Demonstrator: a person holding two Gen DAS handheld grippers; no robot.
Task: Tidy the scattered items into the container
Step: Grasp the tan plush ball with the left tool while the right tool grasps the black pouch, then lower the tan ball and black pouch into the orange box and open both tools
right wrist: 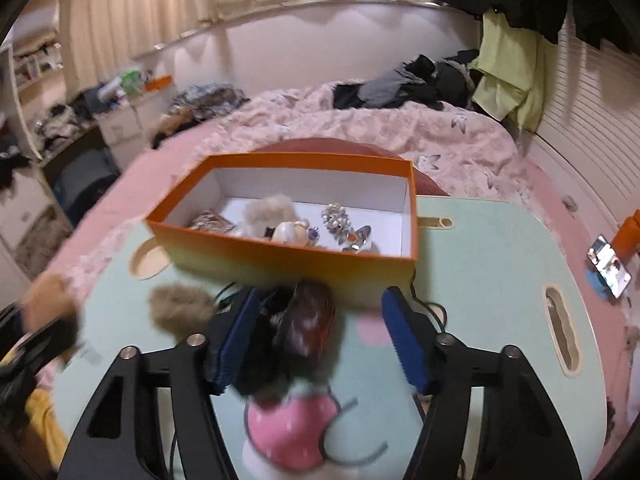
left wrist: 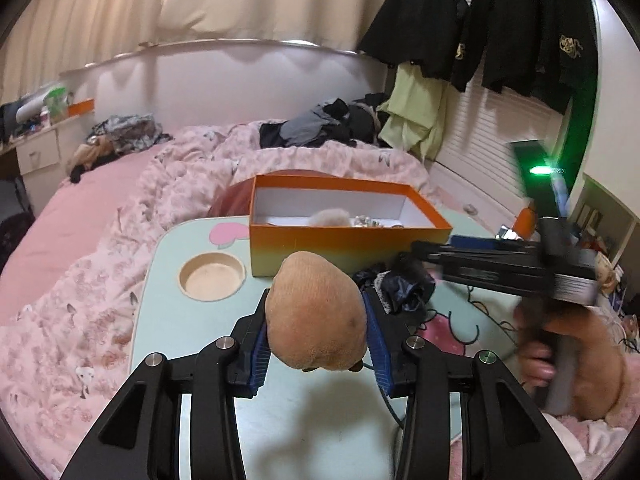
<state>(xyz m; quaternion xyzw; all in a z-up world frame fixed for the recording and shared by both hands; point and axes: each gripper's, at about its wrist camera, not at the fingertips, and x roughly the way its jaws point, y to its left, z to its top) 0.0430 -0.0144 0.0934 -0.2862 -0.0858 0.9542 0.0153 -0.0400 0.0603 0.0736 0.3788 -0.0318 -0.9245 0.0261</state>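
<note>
Only right wrist view shows trinkets [right wrist: 336, 220] inside orange box [right wrist: 280, 254], left fingers [left wrist: 316, 332] clamping tan plush [left wrist: 316, 316], right fingers [right wrist: 320, 336] loosely astride dark bundle [right wrist: 308, 324].

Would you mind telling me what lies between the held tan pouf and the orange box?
Only bare mint tabletop; the left wrist view shows the pouf just short of the box.

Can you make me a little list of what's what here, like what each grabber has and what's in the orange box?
left gripper: fingers shut on a tan plush ball
right gripper: dark bundle between its fingers; grip unclear, picture blurred
orange box: on the mint table, open, holds a fluffy pompom and shiny trinkets
still out: brown fluffy puff on the table
</note>
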